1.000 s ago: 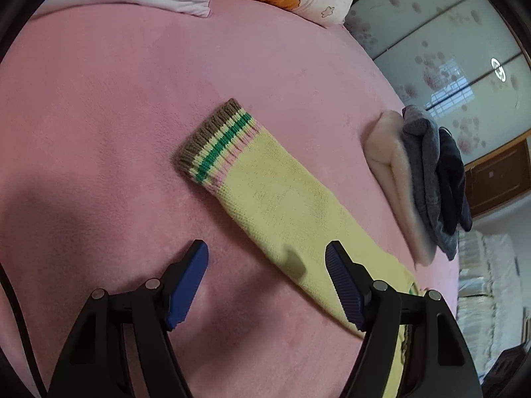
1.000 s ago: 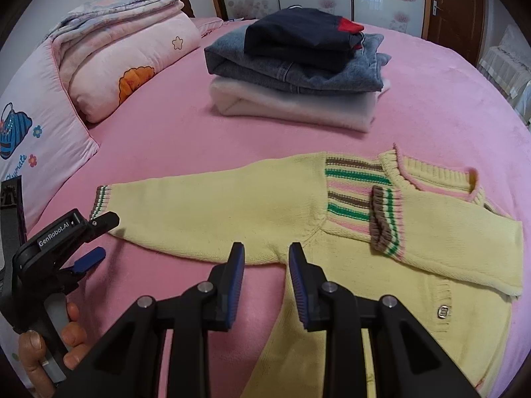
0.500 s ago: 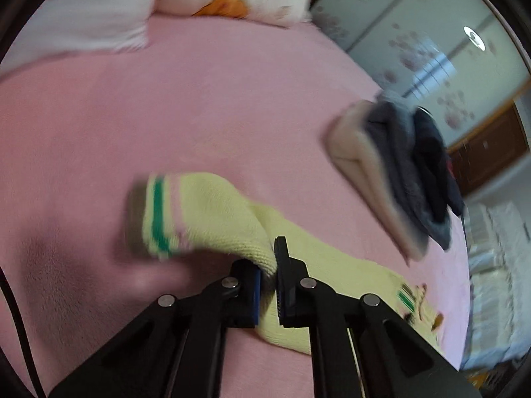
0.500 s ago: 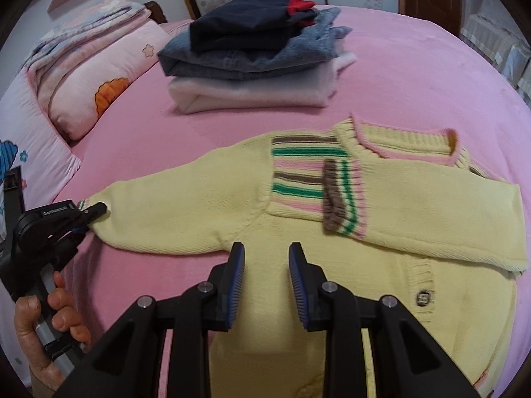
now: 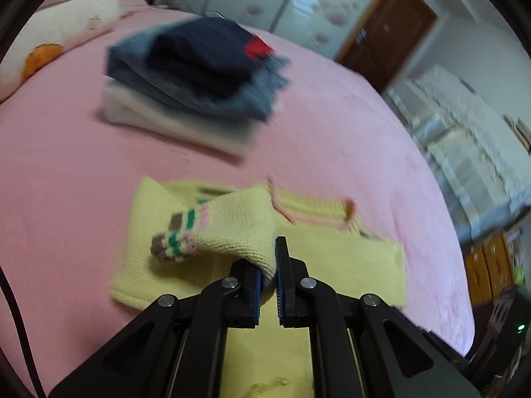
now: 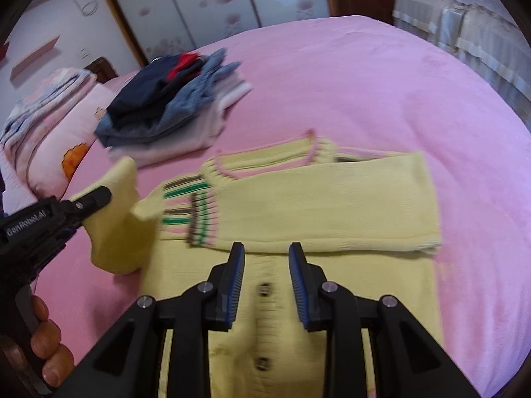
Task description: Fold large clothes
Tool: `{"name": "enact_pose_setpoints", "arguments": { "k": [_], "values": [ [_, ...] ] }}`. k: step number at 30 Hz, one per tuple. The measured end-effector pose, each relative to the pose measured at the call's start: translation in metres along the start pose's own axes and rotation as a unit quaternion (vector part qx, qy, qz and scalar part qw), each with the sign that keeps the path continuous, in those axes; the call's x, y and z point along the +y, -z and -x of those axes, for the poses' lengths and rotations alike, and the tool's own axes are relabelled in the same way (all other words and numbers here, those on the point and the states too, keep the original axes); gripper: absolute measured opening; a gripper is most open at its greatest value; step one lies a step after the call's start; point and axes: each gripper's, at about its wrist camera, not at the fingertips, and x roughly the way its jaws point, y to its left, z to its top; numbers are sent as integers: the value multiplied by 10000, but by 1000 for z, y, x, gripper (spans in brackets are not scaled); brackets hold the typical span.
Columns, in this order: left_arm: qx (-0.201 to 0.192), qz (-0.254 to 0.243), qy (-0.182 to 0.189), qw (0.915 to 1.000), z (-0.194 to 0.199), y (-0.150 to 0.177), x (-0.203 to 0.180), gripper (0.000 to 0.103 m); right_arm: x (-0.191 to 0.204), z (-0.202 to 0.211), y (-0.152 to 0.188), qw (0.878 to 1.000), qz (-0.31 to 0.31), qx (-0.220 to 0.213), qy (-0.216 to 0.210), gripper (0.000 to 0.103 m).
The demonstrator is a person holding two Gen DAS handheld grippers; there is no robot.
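Observation:
A yellow knitted cardigan (image 6: 332,205) lies on the pink bed (image 6: 365,83), one sleeve folded flat across its chest. My left gripper (image 5: 268,258) is shut on the other sleeve (image 5: 232,225), which hangs lifted over the cardigan's body (image 5: 348,265), striped cuff dangling to the left. In the right wrist view that left gripper (image 6: 99,199) comes in from the left with the raised sleeve (image 6: 116,232), a hand (image 6: 43,348) on its handle. My right gripper (image 6: 266,252) hovers above the button strip, jaws apart, nothing between them.
A stack of folded clothes (image 6: 166,106) sits behind the cardigan, also in the left wrist view (image 5: 199,76). Pillows and a folded quilt (image 6: 49,126) lie at the far left. White-covered furniture (image 6: 464,26) stands beyond the bed's right edge.
My left gripper closed on the outstretched sleeve, lifted it and swung it in over the cardigan's body. My right gripper drifted right, from the cardigan's left side to above the button strip, still open.

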Motion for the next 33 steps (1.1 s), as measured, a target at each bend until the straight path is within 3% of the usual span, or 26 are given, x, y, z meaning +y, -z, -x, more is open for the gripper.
{"name": "enact_pose_setpoints", "arguments": {
  "k": [6,8,10,16,21,25,29,31,33],
  "values": [
    [641,-647,-333,9953,-46,32,-42,6,-52,5,13,9990,-325,54,297,28],
    [799,-768,-413,9930,-54,40,-46,14,-61,3,16,9986,-409,107,319,28],
    [896,-755,-430,9922,-59,42,-47,32,-66,0,19,9983,-474,163,309,28],
    [921,-810,-96,9924,-38,40,-44,65,-70,2,20,9985,-512,165,110,28],
    [808,-714,505,9929,3,36,-28,69,-56,8,17,9996,-267,75,-68,28],
    [497,-683,592,9947,40,36,-4,71,-37,10,13,9997,52,46,-239,28],
    [256,-416,236,9985,62,36,30,72,-11,13,10,9981,498,-50,-354,30],
    [199,-296,-59,9993,64,37,47,72,6,12,9,9958,817,-77,-417,43],
    [240,-207,-387,9988,59,38,61,72,24,9,8,9926,1119,-97,-464,47]
  ]
}}
